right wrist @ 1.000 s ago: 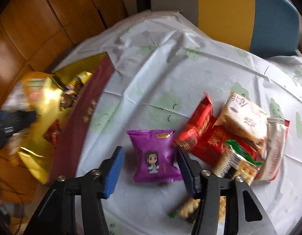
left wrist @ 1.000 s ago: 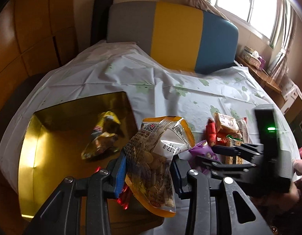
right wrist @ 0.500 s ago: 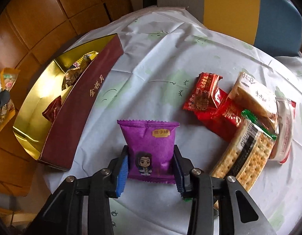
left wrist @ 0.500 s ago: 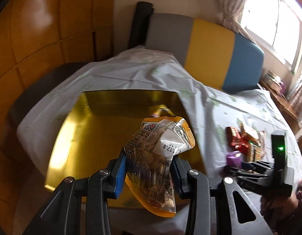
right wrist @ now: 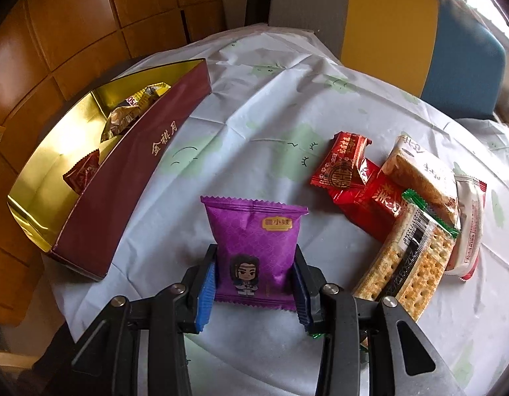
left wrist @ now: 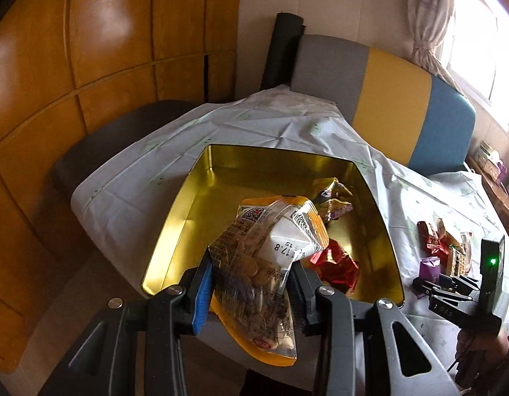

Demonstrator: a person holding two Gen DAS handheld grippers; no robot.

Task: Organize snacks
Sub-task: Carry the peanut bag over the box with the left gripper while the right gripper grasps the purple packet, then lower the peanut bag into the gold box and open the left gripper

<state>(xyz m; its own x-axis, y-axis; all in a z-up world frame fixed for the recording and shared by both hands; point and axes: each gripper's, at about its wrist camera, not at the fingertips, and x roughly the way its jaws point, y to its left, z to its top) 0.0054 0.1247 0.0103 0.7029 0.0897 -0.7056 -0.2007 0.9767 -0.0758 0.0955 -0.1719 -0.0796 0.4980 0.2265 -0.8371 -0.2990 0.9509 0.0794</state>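
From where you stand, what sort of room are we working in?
Probably a home dining or living room: a table under a printed cloth, a grey, yellow and blue upholstered chair pulled up to it, wood panelling on the wall and a curtained window.

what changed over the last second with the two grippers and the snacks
The right gripper closed its open jaws on the purple packet, which now stands gripped between the pads. The left gripper, clamping the orange-edged snack bag throughout, swung across until it was over the gold tin. The snack pile on the tablecloth kept its place.
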